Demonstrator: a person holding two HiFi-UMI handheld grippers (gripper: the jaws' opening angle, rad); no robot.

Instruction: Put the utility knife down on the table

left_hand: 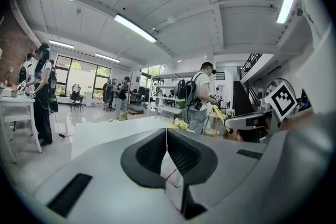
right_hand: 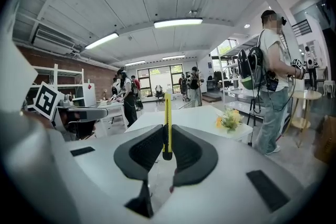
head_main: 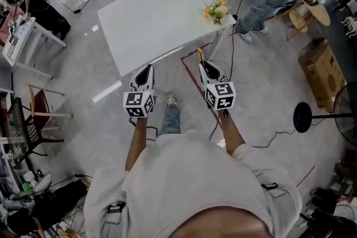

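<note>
Currently, the right claw [right_hand: 168, 136] is clamped on the yellow utility knife [right_hand: 167, 113]. The knife stands upright between the pads and projects beyond the tips. In the head view, this claw holds the knife in the air at the near edge of the white counter [head_main: 156, 19], clear of its surface. The left claw [left_hand: 167, 136] is alongside, jaws together with nothing between them. A bunch of flowers [head_main: 216, 9] stands at the counter's right corner.
</note>
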